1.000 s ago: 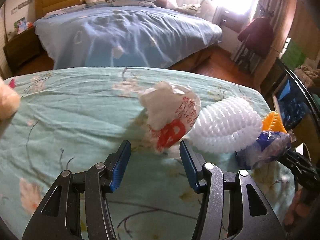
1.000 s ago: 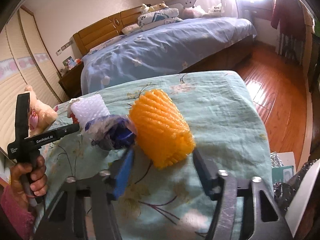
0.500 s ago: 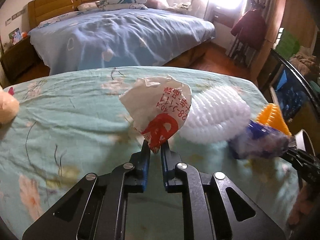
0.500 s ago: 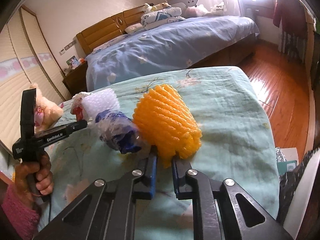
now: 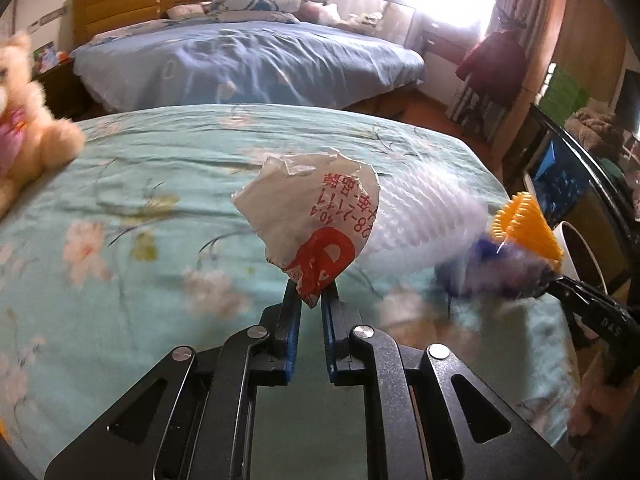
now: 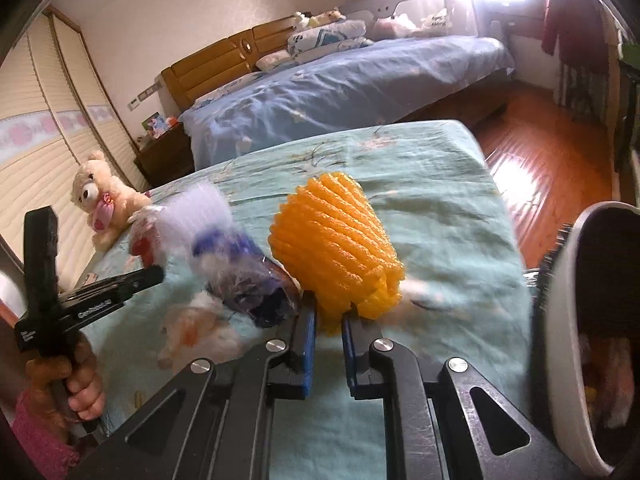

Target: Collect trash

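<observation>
Left tool [image 5: 310, 300] grips your crumpled wrapper [image 5: 308, 216], right tool [image 6: 329, 314] grips the orange foam net [image 6: 334, 248], both above the bed [image 6: 440, 208]; bin [image 6: 560, 320] nearest your right tool, at its right.

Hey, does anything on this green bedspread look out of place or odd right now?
Yes: a white foam net and a crumpled blue plastic wrapper lie loose on the green bedspread, trash not yet picked up. A teddy bear sits at its edge.

orange foam net [image 6: 336, 248], teal floral bedspread [image 5: 160, 184]
</observation>
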Available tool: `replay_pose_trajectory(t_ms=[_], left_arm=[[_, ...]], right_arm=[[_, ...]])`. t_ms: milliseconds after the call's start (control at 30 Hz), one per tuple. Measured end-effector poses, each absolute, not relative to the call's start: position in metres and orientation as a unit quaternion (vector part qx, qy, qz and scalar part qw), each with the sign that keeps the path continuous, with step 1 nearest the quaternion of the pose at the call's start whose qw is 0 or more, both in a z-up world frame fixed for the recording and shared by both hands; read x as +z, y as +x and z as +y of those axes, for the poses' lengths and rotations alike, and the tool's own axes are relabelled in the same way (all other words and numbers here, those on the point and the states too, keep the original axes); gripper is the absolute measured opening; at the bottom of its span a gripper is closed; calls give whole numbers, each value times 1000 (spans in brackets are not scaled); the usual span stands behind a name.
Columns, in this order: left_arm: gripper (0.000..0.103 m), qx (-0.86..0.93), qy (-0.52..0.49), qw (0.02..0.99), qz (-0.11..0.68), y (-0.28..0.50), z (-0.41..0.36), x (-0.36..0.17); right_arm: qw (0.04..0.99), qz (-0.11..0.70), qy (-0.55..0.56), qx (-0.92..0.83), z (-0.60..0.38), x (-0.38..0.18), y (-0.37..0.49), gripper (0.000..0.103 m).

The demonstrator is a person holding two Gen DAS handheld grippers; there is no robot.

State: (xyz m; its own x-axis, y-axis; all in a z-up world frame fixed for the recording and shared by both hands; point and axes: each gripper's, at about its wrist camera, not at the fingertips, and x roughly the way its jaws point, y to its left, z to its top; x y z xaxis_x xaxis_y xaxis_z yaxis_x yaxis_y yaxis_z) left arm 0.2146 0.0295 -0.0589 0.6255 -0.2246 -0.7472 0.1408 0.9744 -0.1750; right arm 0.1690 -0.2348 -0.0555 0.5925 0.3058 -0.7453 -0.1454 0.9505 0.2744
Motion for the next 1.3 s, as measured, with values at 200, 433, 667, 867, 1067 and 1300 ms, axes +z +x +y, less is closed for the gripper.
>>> replay_pose_trajectory(t_ms=[200,433,667,867,1067,1300], left_arm=[[9,-96,-55,902,417,190,35,-53],[9,-109,-59,903,411,166,31,-47],[9,-146,-46,898,413,144,2,-44],[9,-177,-37,892,414,133,-30,-41],[9,-204,-21,886,415,124,-60,-40],[9,-222,-7,881,418,116,-81,-42]], right_arm=[[894,422,97,116,-242,-45,151,12],[897,415,104,110,-248,-39,127,12],[899,412,112,98,-259,-35,106,12],[902,406,115,89,-268,-30,87,12],[903,404,124,78,-278,-29,72,12],[905,399,128,72,-286,-26,58,12]])
